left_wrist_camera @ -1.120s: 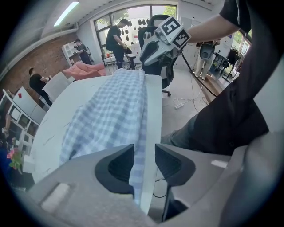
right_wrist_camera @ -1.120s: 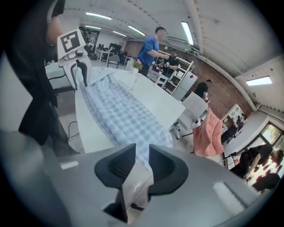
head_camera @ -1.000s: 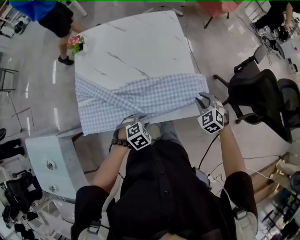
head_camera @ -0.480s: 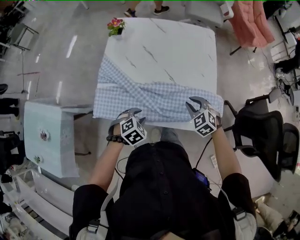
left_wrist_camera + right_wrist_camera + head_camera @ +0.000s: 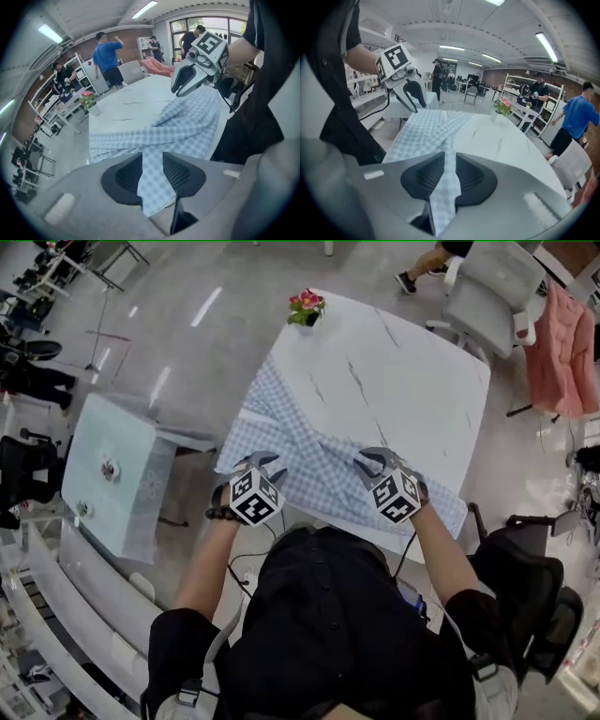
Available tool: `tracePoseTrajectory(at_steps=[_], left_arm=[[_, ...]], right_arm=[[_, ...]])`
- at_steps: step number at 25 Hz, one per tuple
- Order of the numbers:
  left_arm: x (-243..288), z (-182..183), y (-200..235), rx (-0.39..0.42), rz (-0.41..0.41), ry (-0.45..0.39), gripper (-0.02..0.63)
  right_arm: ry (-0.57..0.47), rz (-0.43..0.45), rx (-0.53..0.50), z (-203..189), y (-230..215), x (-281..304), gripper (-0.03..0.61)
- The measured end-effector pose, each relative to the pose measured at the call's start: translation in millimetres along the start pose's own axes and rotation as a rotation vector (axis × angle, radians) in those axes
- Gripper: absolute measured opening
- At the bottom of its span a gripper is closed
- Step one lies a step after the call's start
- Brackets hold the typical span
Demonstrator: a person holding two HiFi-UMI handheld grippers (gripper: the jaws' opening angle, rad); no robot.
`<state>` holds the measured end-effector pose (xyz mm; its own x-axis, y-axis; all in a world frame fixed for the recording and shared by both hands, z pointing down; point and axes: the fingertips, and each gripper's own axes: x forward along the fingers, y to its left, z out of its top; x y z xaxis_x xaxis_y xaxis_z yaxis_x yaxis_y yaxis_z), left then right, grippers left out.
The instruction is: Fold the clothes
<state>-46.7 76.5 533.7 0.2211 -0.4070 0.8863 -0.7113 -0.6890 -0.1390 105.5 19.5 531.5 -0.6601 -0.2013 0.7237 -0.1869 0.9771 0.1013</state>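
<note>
A blue-and-white checked garment (image 5: 314,451) lies in a long twisted band along the near side of the white marble table (image 5: 403,381). My left gripper (image 5: 260,459) is at its left part and my right gripper (image 5: 372,457) further right, both over the near edge. In the left gripper view my left gripper (image 5: 151,164) has a strip of the checked fabric (image 5: 183,124) pinched between its pads. The right gripper (image 5: 450,168) likewise clamps a narrow fold of the fabric (image 5: 426,129) in its own view. Each gripper view shows the other gripper above the cloth.
A small flower pot (image 5: 306,307) stands at the table's far corner. A grey chair (image 5: 487,296) and a pink garment (image 5: 562,343) are beyond the table. A black office chair (image 5: 525,568) stands at the right, a pale cabinet (image 5: 122,474) at the left. People stand in the background.
The head view has swung, so the table now lies diagonally. Both grippers moved left along the near edge with the cloth; the right one left the table's right corner.
</note>
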Motion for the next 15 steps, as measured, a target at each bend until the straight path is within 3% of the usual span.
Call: tracePoseTrajectory(at_steps=[8, 15], left_arm=[[-8, -24, 53, -0.071, 0.065, 0.019, 0.143], [8, -40, 102, -0.026, 0.031, -0.012, 0.138]], right_arm=[[-0.045, 0.105, 0.084, 48, -10, 40, 0.08], [-0.042, 0.082, 0.196, 82, -14, 84, 0.08]])
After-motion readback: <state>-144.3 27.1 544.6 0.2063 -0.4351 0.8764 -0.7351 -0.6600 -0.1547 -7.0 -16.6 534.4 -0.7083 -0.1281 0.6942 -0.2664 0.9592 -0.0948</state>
